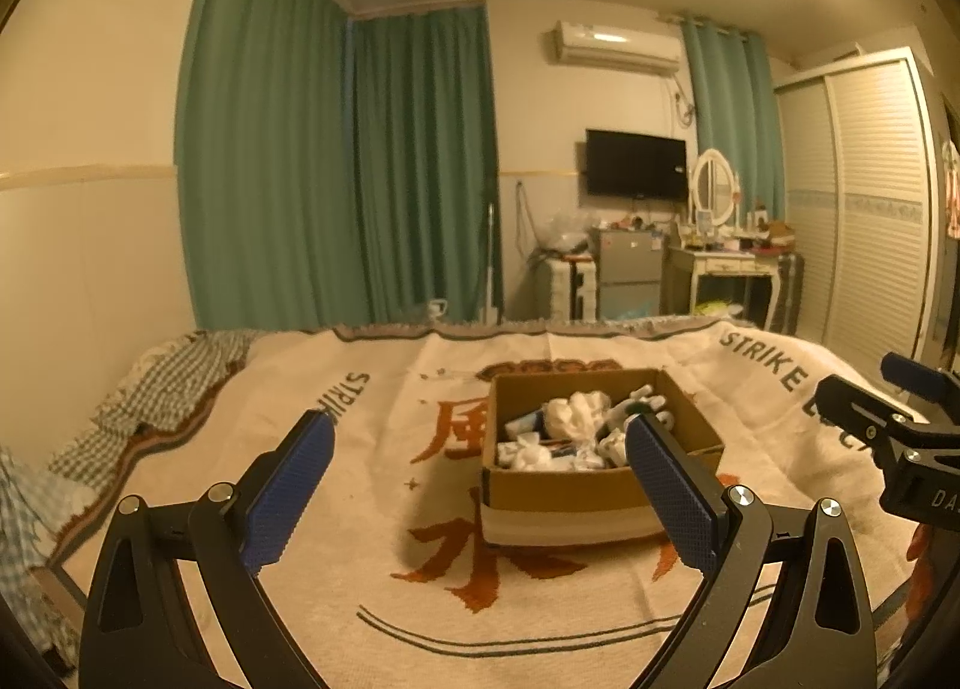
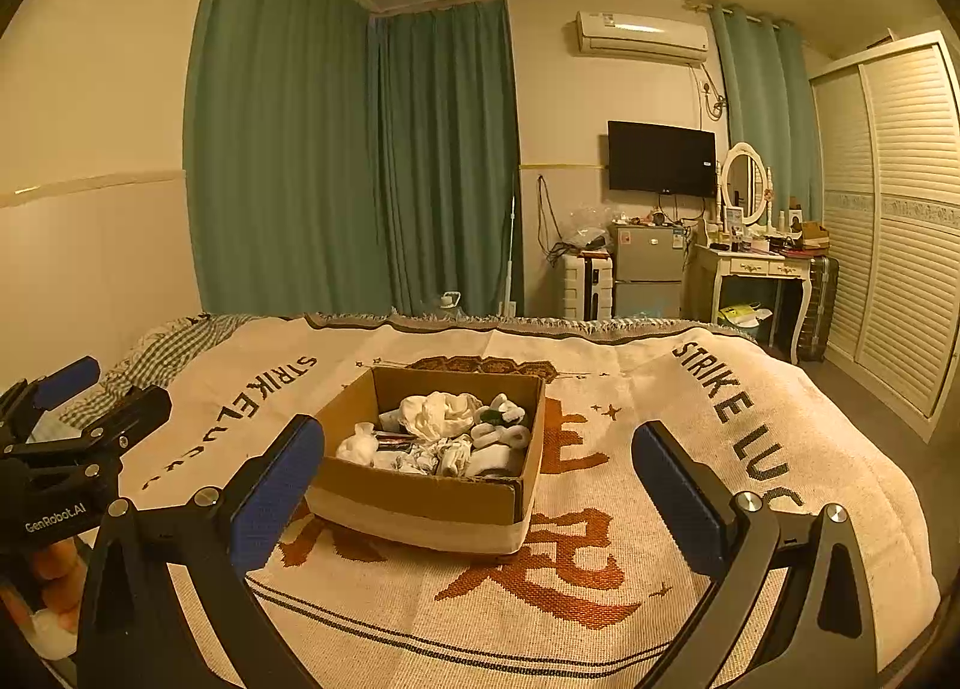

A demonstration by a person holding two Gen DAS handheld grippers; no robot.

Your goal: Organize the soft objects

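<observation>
An open cardboard box (image 1: 591, 490) (image 2: 420, 494) sits on the bed's cream blanket. It holds several soft white items, mostly rolled socks and crumpled cloth (image 1: 576, 413) (image 2: 441, 413). My left gripper (image 1: 480, 449) is open and empty, held above the blanket just in front of the box. My right gripper (image 2: 480, 455) is open and empty, also in front of the box. The right gripper shows at the right edge of the left wrist view (image 1: 900, 425). The left gripper shows at the left edge of the right wrist view (image 2: 72, 419).
The cream blanket (image 1: 336, 509) (image 2: 690, 419) with orange characters and "STRIKE LUCK" lettering covers the bed. A checked cloth (image 1: 168, 389) lies at the bed's far left. Beyond the bed stand green curtains (image 2: 360, 161), a small fridge (image 2: 648, 269), a dressing table (image 2: 756, 269) and a wardrobe (image 2: 900, 209).
</observation>
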